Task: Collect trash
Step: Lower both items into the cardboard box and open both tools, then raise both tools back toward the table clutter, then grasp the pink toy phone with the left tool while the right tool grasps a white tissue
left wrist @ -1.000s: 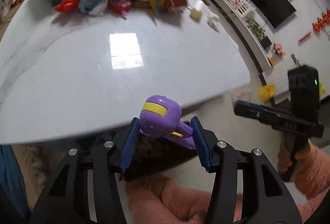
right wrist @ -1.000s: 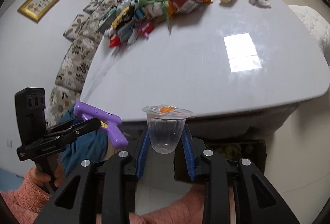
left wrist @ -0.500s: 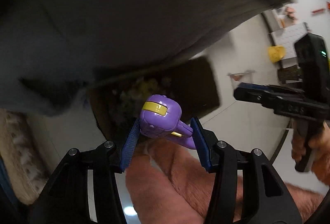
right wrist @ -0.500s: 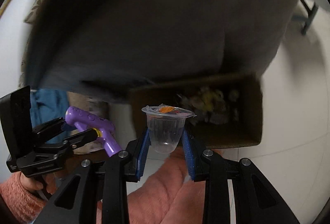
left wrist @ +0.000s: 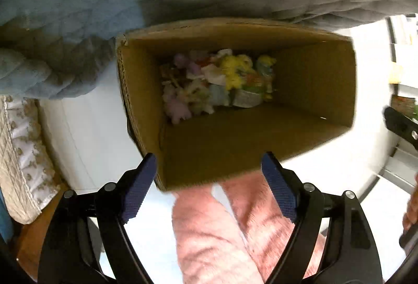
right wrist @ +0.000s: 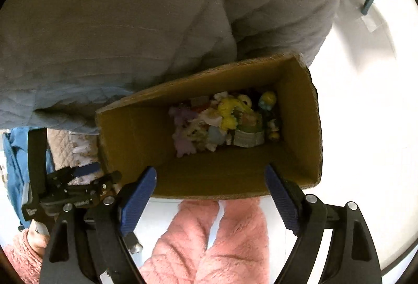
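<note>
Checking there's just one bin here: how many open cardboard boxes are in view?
1. The brown cardboard box stands on the white floor below both grippers, against the grey quilted cover, with mixed trash at its bottom. Others may be hidden under that cover.

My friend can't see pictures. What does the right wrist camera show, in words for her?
An open cardboard box sits on a white floor, a colourful trash pile at its bottom. The right gripper hangs above its near edge, jaws opening with nothing between them. Fuzzy pink legs show below, and the left gripper is at the left.
</note>
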### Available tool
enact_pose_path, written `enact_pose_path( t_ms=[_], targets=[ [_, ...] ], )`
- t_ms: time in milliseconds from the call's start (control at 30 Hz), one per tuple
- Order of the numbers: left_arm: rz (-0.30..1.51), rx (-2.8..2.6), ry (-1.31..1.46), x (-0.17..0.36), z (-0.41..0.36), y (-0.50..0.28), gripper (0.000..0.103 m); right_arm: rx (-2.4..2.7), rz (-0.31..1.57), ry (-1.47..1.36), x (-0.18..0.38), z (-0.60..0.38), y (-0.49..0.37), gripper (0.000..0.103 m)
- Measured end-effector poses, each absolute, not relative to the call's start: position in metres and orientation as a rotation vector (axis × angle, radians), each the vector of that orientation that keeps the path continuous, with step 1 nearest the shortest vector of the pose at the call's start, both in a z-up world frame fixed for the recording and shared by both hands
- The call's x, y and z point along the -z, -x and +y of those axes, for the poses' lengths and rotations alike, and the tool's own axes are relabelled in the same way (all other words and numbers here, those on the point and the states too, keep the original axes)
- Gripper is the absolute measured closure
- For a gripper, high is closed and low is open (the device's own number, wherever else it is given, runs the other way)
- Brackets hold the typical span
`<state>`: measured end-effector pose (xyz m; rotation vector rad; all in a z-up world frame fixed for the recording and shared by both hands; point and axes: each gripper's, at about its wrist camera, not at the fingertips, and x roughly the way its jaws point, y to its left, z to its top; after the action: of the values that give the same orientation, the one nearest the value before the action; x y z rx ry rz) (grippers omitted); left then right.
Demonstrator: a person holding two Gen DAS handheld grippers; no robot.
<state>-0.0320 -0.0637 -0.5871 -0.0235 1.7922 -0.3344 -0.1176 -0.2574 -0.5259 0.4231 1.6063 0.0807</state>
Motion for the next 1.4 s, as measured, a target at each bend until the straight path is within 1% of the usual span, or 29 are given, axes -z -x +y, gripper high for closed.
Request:
enact_pose_path(
  t_ms=[67,133,200,267,300,367,400,433,500,633,767,900,967,1100,1167,1200,1233,1300,1333,1400],
  targets=[
    [1.757,0.364,0.041,0.559,-0.061,0.036,0.023,-0.114,1.586,-0.421,0.504,-0.249,0.116,0.019],
    [1.7,0.396,0.069,0.512,-0.059,0.04,0.023,-0.154,1.547,-0.419,0.469,-0.244,0.113,0.017],
    [1.626,0.425,0.089,0.46,-0.057,0.037,0.023,-0.184,1.487,-0.412,0.428,-0.242,0.11,0.013],
    [1.545,0.435,0.104,0.41,-0.055,0.032,0.021,-0.22,1.435,-0.418,0.393,-0.242,0.11,0.012],
    [1.477,0.447,0.125,0.375,-0.052,0.026,0.02,-0.235,1.406,-0.42,0.374,-0.242,0.11,0.012],
    [1.382,0.456,0.146,0.331,-0.047,0.014,0.019,-0.266,1.364,-0.431,0.348,-0.242,0.111,0.01],
    [1.317,0.453,0.153,0.305,-0.044,0.004,0.016,-0.273,1.348,-0.432,0.337,-0.242,0.111,0.009],
    [1.262,0.432,0.148,0.284,-0.042,-0.007,0.012,-0.274,1.327,-0.432,0.325,-0.244,0.113,0.009],
    [1.18,0.363,0.155,0.252,-0.036,-0.041,0.012,-0.274,1.297,-0.449,0.311,-0.246,0.115,0.009],
    [1.14,0.242,0.205,0.239,-0.032,-0.119,0.012,-0.249,1.262,-0.515,0.299,-0.255,0.118,0.009],
    [1.154,0.089,0.235,0.25,-0.049,-0.209,0.012,-0.209,1.242,-0.523,0.295,-0.261,0.128,0.009],
    [1.158,-0.037,0.218,0.255,-0.06,-0.271,0.012,-0.162,1.221,-0.55,0.294,-0.272,0.141,0.009],
    [1.167,-0.068,0.204,0.257,-0.065,-0.288,0.012,-0.152,1.231,-0.578,0.296,-0.276,0.147,0.009],
    [1.259,-0.119,0.26,0.276,-0.064,-0.314,0.011,-0.124,1.241,-0.613,0.302,-0.288,0.159,0.009],
    [1.267,-0.106,0.346,0.281,-0.054,-0.316,0.014,-0.108,1.24,-0.624,0.303,-0.295,0.162,0.009],
    [1.261,-0.104,0.345,0.279,-0.053,-0.316,0.022,-0.104,1.24,-0.633,0.303,-0.297,0.162,0.009],
    [1.255,-0.072,0.353,0.276,-0.052,-0.314,0.039,-0.101,1.238,-0.642,0.304,-0.299,0.16,0.009],
    [1.255,-0.024,0.342,0.27,-0.052,-0.307,0.057,-0.102,1.227,-0.65,0.303,-0.302,0.155,0.009],
    [1.261,-0.015,0.324,0.268,-0.05,-0.306,0.059,-0.105,1.223,-0.648,0.302,-0.303,0.152,0.009],
    [1.267,0.041,0.301,0.267,-0.046,-0.297,0.06,-0.12,1.215,-0.64,0.299,-0.302,0.145,0.009]
  ],
)
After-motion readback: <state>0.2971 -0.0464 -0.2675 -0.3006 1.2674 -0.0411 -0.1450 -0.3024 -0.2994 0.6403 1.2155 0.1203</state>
